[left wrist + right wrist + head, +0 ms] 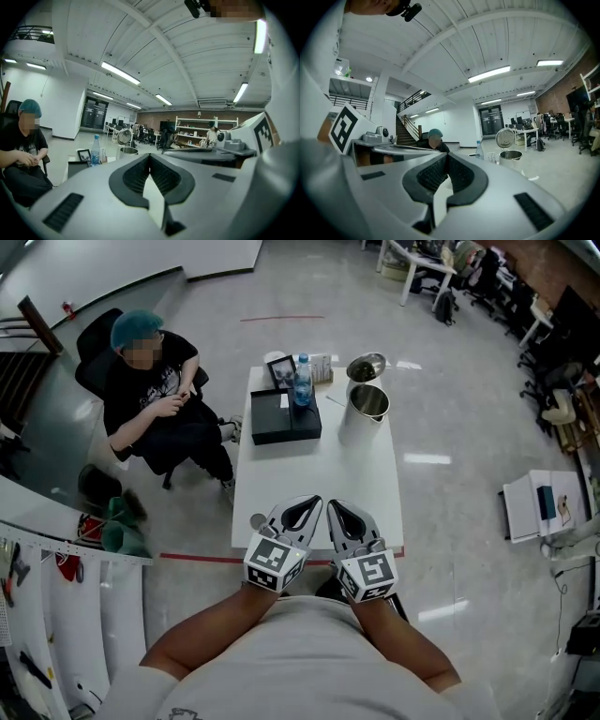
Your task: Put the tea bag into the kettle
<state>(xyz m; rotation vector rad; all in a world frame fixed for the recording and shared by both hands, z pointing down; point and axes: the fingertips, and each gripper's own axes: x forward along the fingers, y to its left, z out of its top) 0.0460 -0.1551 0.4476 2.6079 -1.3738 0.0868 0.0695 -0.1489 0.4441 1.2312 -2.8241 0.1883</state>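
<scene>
The steel kettle (367, 405) stands at the far right of the white table (375, 493), its round lid (366, 366) tipped back open. It also shows in the left gripper view as kettle (127, 152) and in the right gripper view as kettle (511, 156). I cannot make out a tea bag for certain; a small pale box (321, 367) sits at the far edge. My left gripper (307, 510) and right gripper (340, 512) hover side by side over the table's near edge, both shut and holding nothing. Left gripper (150, 158) and right gripper (446, 158) show their jaws closed together.
A black box (286, 418), a water bottle (302, 381) and a picture frame (280, 371) stand at the far left of the table. A person (155, 399) sits on a chair left of the table. A red line (202, 556) marks the floor.
</scene>
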